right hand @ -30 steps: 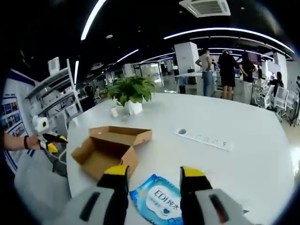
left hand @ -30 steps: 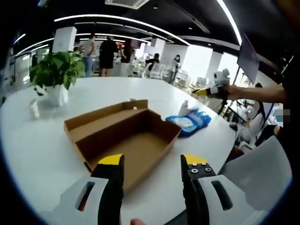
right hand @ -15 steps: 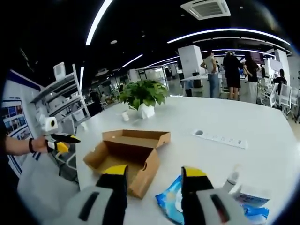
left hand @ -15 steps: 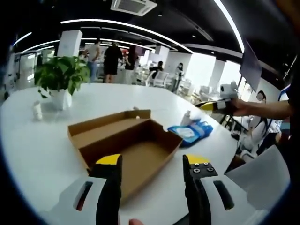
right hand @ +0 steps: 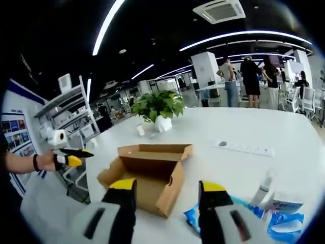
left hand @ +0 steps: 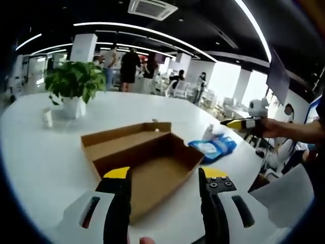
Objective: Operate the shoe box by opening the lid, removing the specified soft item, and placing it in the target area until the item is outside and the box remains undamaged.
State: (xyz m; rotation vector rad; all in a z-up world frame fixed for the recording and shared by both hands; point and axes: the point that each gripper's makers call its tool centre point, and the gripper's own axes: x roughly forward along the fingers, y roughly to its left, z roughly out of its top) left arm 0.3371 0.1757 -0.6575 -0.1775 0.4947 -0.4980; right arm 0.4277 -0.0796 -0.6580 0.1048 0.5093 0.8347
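Left gripper view looks down the left hand-held gripper (left hand: 165, 183), its two black, yellow-tipped jaws spread apart with nothing between them, hovering over the near edge of the shoe box (left hand: 147, 162). The box is plain brown corrugated cardboard, a shallow rectangle with its lid folded back flat behind it, and its inside looks bare from here. It sits on a smooth, white, rounded surface (left hand: 45, 152). Just beyond the box's right corner lies a soft blue pack of wipes (left hand: 214, 148) with a glossy, crinkled wrapper, outside the box and on the surface. A small white bottle (left hand: 208, 133) stands next to it. Farther back a leafy green plant (left hand: 73, 81) sits in a white pot.

Right gripper view shows the right hand-held gripper (right hand: 166, 190), jaws likewise parted and empty, held above the surface near the box's open end. The blue pack (right hand: 284, 223) lies to the right of the jaws, with what may be a slim spray bottle (right hand: 262, 189) beside it, though the edge of the view smears it. A long white power strip (right hand: 245, 148) lies flat farther back.
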